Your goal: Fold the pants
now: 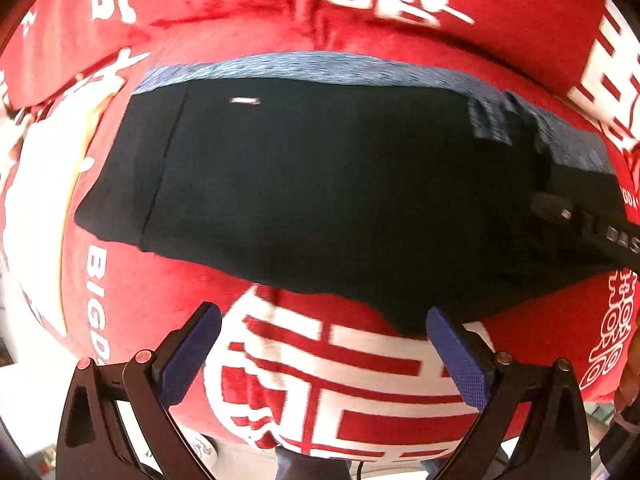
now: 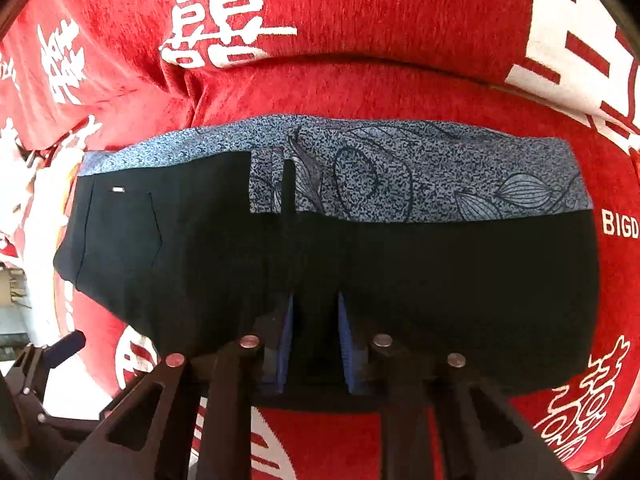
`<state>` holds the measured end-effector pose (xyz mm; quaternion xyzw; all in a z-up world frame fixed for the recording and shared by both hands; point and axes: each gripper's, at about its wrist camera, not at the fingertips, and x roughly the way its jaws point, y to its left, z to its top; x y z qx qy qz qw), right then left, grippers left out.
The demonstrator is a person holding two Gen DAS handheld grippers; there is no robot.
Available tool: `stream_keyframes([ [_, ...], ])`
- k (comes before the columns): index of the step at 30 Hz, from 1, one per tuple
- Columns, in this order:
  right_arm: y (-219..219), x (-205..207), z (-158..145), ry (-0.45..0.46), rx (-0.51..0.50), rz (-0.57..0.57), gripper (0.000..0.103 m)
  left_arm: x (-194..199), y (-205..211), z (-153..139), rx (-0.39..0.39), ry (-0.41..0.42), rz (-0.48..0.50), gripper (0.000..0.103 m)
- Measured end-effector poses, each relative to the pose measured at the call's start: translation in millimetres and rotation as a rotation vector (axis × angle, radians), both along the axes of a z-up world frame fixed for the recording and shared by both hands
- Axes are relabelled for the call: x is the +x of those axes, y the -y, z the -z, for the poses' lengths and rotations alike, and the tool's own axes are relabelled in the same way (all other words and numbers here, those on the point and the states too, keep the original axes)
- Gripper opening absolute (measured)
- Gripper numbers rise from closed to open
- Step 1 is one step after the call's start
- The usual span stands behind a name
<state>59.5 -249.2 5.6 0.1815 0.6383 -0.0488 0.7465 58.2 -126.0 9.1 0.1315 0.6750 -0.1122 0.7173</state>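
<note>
While the black pants (image 2: 320,272) lie flat and already doubled over on the red cloth with white characters (image 2: 360,92), their patterned blue-grey lining (image 2: 400,168) shows as a band along the far edge, which suggests the waist part has been turned back; the right gripper (image 2: 314,340) comes down almost vertically on the near edge of the garment, its blue pads drawn close with a narrow fold of dark fabric between them, so I judge it is pinching that hem in order to lift and carry it over for the next fold; the left gripper (image 1: 324,356) hangs spread wide above bare red cloth just near of the pants' lower left edge, holding nothing, probably waiting to take a second corner so the fold stays even.
</note>
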Motion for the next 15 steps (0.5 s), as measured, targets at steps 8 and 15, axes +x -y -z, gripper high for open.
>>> stream_keyframes([
  [8, -34, -3, -5, 0.006, 0.129, -0.137, 0.008, 14, -28, 9, -0.011, -0.017, -0.069, 0.103],
  [15, -51, -3, -14, 0.0, 0.148, -0.136, 0.017, 15, -40, 7, -0.013, -0.017, -0.078, 0.103],
])
